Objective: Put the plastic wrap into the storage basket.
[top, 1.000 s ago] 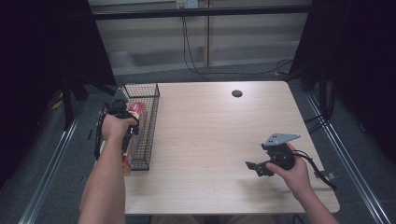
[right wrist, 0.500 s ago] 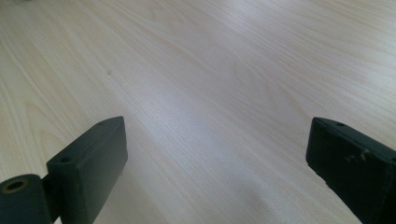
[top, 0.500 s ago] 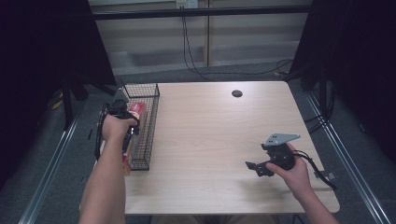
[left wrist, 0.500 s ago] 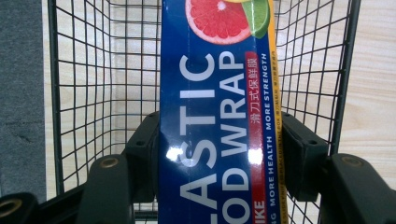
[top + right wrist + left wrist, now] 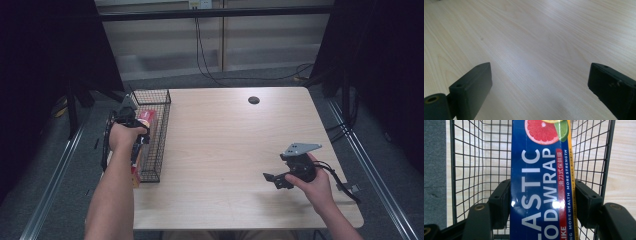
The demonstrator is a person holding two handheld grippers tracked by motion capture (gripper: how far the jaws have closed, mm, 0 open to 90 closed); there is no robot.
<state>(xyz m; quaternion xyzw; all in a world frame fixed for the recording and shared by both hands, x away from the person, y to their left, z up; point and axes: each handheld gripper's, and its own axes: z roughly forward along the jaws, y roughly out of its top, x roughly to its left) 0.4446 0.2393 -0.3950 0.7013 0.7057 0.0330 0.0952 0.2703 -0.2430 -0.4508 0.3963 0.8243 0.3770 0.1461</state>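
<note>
A blue plastic wrap box [image 5: 541, 152] with grapefruit artwork lies lengthwise inside a black wire basket [image 5: 474, 157] at the table's left edge. My left gripper [image 5: 541, 184] points down into the basket [image 5: 159, 145], one jaw on each long side of the box [image 5: 145, 119]. Its jaws have just been opening a little, but the pads still lie against the box. In the high view the left gripper [image 5: 131, 127] sits under the hand above the basket. My right gripper [image 5: 274, 180] rests low over the table's front right, open, with bare wood between its fingers [image 5: 539, 67].
A small black round cap [image 5: 253, 100] sits in the tabletop near the far edge. The light wooden table [image 5: 225, 145] ends just left of the basket, with dark floor and a metal rail beyond it. Cables hang behind the table.
</note>
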